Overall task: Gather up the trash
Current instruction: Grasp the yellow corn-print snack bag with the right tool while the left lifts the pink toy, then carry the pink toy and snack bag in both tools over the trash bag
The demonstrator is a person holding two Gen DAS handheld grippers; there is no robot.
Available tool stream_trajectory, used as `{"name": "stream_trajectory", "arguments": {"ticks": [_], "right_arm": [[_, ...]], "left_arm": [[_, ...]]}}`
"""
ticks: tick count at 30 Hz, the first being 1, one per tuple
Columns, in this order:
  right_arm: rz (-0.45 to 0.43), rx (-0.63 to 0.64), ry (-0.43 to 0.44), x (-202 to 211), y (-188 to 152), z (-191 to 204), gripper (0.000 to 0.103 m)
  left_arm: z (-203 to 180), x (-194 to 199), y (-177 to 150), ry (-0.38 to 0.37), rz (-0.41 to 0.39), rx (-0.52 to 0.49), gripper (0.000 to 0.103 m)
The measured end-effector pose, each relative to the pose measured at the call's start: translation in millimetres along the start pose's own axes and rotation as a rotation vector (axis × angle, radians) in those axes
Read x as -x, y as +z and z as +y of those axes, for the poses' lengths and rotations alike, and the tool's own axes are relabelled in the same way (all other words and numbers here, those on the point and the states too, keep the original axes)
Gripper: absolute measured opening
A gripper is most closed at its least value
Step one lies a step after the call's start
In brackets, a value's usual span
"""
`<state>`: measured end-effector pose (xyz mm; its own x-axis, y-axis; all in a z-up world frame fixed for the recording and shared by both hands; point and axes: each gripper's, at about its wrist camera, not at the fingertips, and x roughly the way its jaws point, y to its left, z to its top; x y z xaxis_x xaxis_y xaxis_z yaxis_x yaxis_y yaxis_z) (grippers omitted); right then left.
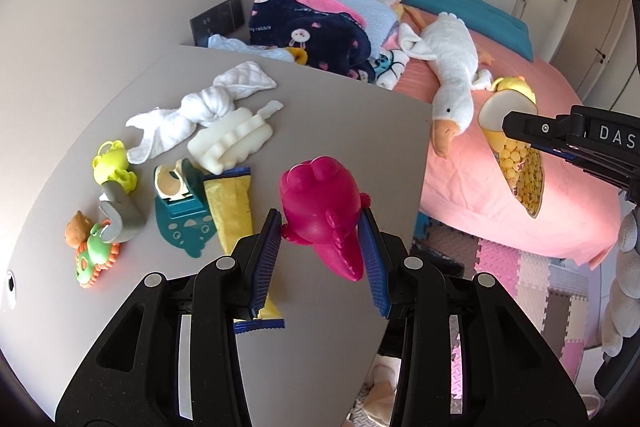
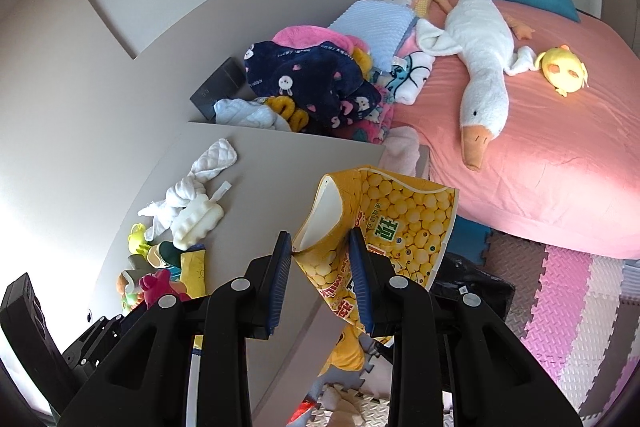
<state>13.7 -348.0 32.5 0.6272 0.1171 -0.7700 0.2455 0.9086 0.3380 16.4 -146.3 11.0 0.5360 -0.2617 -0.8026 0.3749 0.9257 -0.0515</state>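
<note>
My left gripper (image 1: pixel 320 231) is shut on a magenta plastic animal toy (image 1: pixel 320 195), held above the grey table (image 1: pixel 340 131). My right gripper (image 2: pixel 322 247) is shut on an open yellow snack bag (image 2: pixel 400 223) printed with yellow balls, which hangs past the table's right edge. In the left wrist view the right gripper (image 1: pixel 516 129) comes in from the right with the snack bag (image 1: pixel 520 167) over the pink bed. A flat yellow wrapper (image 1: pixel 230 215) with blue ends and a teal torn package (image 1: pixel 180 215) lie on the table. The magenta toy (image 2: pixel 154 285) shows at the lower left of the right wrist view.
On the table lie a knotted white cloth (image 1: pixel 192 111), a cream foam piece (image 1: pixel 228 143), a yellow-green toy (image 1: pixel 114 167) and a green and orange toy (image 1: pixel 94 255). A pink bed (image 2: pixel 540 167) carries a white goose plush (image 2: pixel 480 67) and heaped blankets (image 2: pixel 312 83). Foam mats (image 2: pixel 580 287) cover the floor.
</note>
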Motion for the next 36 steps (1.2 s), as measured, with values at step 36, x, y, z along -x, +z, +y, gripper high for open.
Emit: {"name": "stream_trajectory", "arguments": {"ticks": [36], "right_arm": [[-0.060, -0.157, -0.153, 64, -15, -132, 0.032]], "left_arm": [[-149, -24, 4, -0.185, 0.049, -0.245, 0.039]]}}
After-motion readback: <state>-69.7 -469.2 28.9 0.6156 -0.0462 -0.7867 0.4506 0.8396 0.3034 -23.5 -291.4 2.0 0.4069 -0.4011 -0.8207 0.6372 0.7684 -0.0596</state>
